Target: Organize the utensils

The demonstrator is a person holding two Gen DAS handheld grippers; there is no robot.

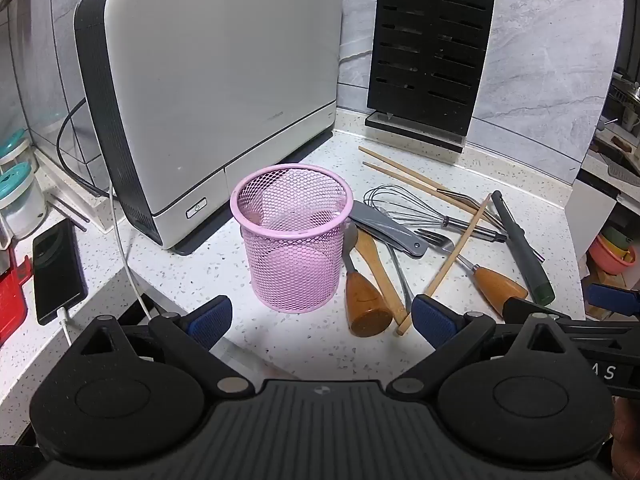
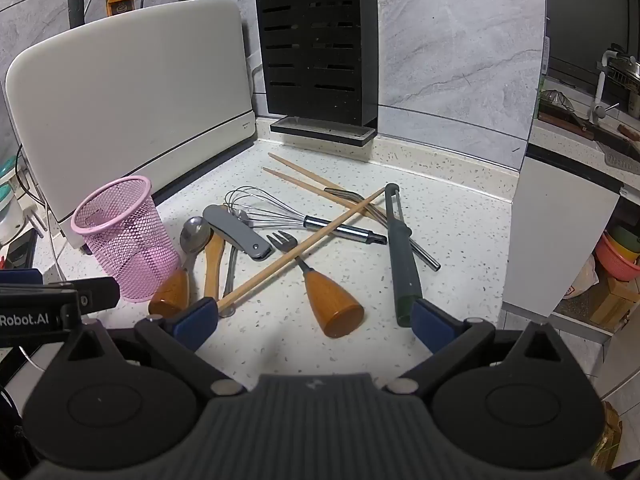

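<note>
Pink mesh cup [image 1: 293,236] upright, empty, on speckled counter [image 1: 304,344] in front of white appliance [image 1: 216,92]. Utensils piled just right of it: whisk [image 2: 296,216], wood-handled fork [image 2: 316,280] and spoon [image 2: 184,264], chopsticks crossed over. Left gripper [image 1: 322,318] and right gripper [image 2: 314,320] both spread wide, holding nothing.

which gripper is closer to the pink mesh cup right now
Left. The left gripper hangs open directly before the pink mesh cup; the right gripper is off to the cup's right, over the utensil pile.

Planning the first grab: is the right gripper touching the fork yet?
Apart. The right wrist view shows the open right gripper with bare counter between its fingers and the fork.
</note>
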